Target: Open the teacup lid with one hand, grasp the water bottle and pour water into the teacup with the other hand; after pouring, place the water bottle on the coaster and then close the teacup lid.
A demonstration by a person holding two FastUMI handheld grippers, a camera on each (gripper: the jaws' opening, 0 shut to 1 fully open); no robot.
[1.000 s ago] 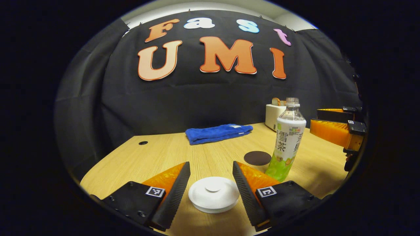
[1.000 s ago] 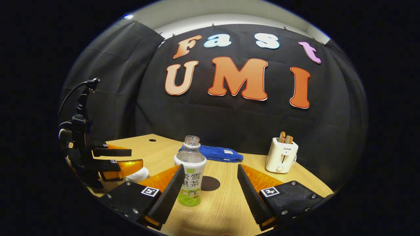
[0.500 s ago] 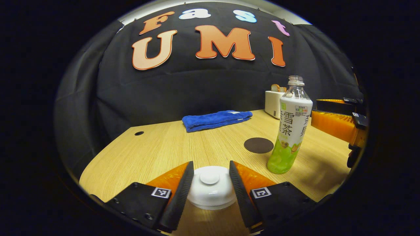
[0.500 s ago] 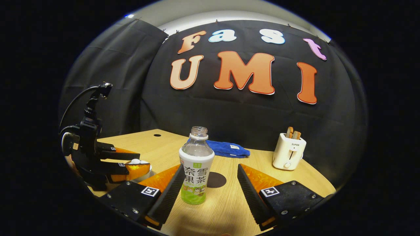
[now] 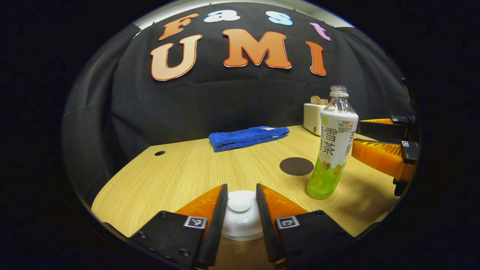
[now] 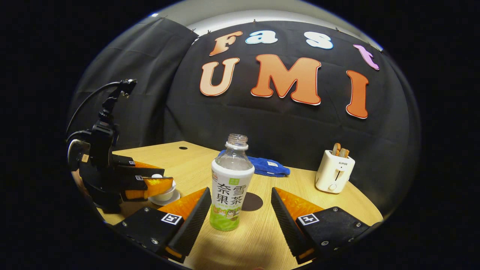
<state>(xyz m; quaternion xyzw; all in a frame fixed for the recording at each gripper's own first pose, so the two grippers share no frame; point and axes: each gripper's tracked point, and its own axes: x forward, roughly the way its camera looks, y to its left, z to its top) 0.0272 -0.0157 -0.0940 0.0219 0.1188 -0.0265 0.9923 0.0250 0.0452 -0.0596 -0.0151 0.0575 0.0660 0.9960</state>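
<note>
The white teacup lid sits low in the left gripper view, its round knob between my left gripper's fingers. They stand narrowed close beside the knob, with a thin strip of white showing on each side. In the right gripper view that left gripper hovers over the teacup on its saucer. The uncapped water bottle, with green liquid at its bottom, stands upright between the open fingers of my right gripper, untouched. A dark round coaster lies just behind it.
A folded blue towel lies at the back of the wooden table. A white toaster with toast in it stands at the back right. In the left gripper view the bottle and right gripper stand to the right.
My left gripper dropped onto the lid and its fingers narrowed from wide apart to close beside the knob. My right gripper moved nearer the bottle, which now stands between its fingers.
</note>
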